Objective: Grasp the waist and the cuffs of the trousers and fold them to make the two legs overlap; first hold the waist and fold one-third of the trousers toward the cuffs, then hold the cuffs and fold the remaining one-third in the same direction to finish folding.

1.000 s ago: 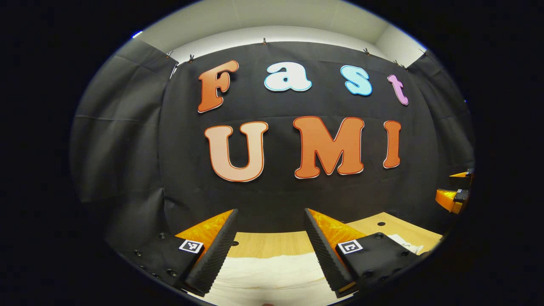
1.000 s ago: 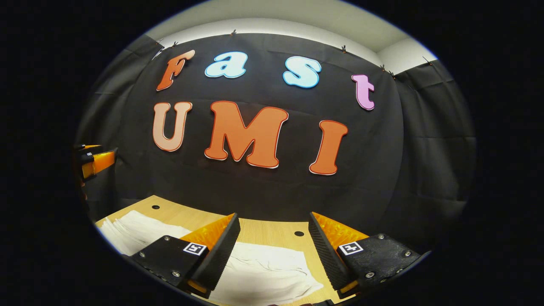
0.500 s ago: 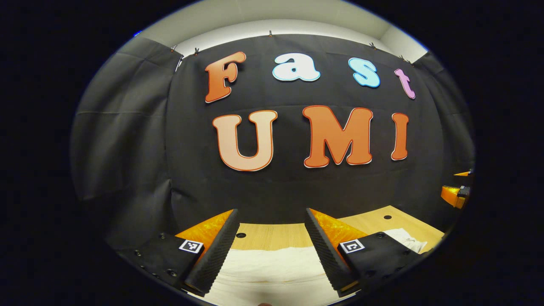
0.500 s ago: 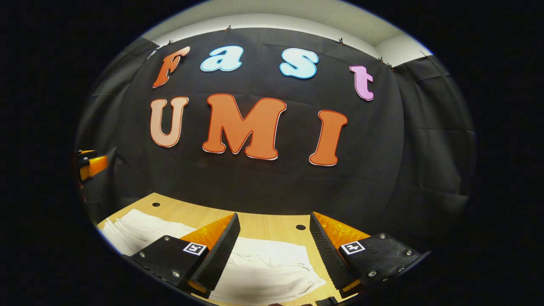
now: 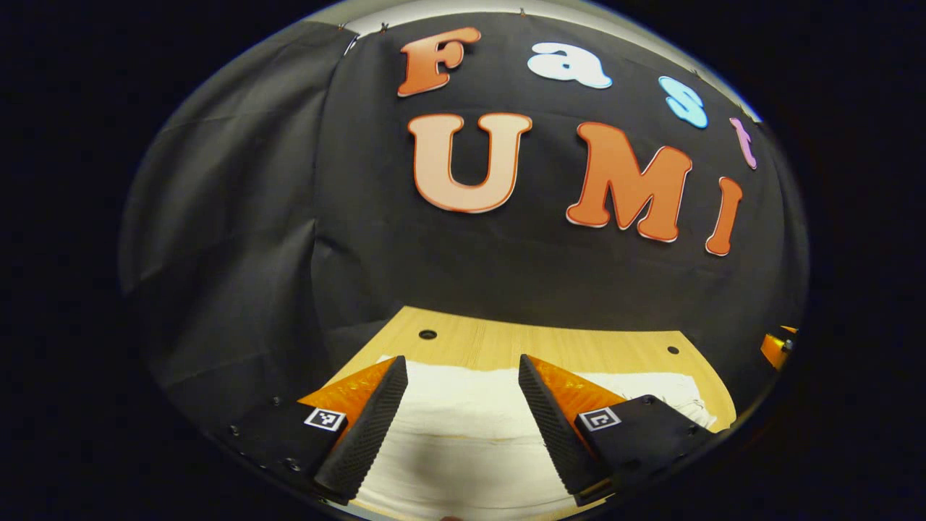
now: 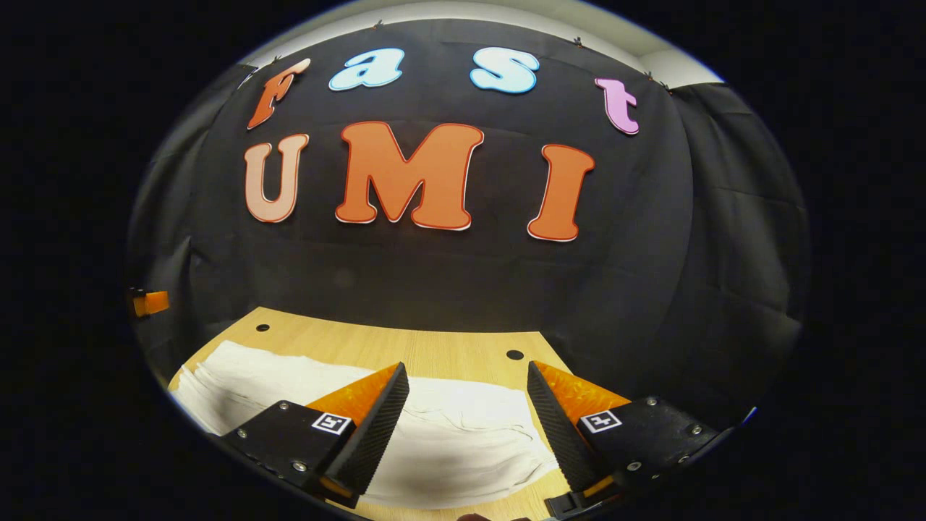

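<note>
White trousers [image 5: 463, 427] lie flat on the wooden table [image 5: 550, 340], stretched sideways across it. In the left gripper view my left gripper [image 5: 459, 423] is open, its fingers straddling one end of the cloth from above. In the right gripper view the trousers [image 6: 448, 427] run from the lower left to a wrinkled end between the fingers of my right gripper [image 6: 466, 427], which is open above the cloth. I cannot tell which end is the waist and which the cuffs. The right gripper [image 5: 778, 347] peeks in at the far right of the left gripper view, and the left gripper [image 6: 148, 302] at the far left of the right gripper view.
The black cloth wall rises close behind the table's far edge. Small round holes [image 5: 427, 334] [image 6: 514, 354] dot the bare wood strip [image 6: 405, 344] beyond the trousers. The table's right end [image 6: 550, 347] lies just past the trousers.
Both grippers have tipped downward and come lower over the trousers, so more table and cloth show. Both stay open with nothing gripped.
</note>
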The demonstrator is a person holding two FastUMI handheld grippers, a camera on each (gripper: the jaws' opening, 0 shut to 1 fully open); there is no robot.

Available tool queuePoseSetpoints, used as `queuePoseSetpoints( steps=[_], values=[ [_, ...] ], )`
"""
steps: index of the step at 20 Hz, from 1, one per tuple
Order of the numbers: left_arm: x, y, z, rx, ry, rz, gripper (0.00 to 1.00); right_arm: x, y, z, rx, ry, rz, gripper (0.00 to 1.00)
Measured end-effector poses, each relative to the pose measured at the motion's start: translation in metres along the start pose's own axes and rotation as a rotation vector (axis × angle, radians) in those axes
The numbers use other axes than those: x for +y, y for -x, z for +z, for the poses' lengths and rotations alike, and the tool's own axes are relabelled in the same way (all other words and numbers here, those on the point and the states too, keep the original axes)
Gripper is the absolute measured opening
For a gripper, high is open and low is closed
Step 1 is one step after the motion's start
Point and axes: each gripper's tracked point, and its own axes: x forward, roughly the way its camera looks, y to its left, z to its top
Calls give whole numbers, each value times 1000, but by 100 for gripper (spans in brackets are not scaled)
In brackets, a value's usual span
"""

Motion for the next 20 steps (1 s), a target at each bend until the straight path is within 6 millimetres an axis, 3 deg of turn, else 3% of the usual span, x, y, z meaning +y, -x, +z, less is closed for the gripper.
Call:
queuePoseSetpoints(
  steps=[4, 9, 12, 17, 20],
  values=[
    [20, -16, -33, 120, 33, 21, 99, 7, -9, -14, 65, -47, 18, 99],
    [57, -43, -96, 312, 133, 105, 100, 13, -19, -32, 128, -73, 24, 99],
    [76, -46, -139, 403, 254, 116, 99, 13, -23, -46, 175, -89, 20, 99],
    [125, -41, -193, 564, 428, 172, 100, 4, -33, -80, 282, -94, -20, 99],
    [160, -37, -212, 616, 489, 217, 100, 6, -35, -100, 358, -123, -2, 99]
  ],
)
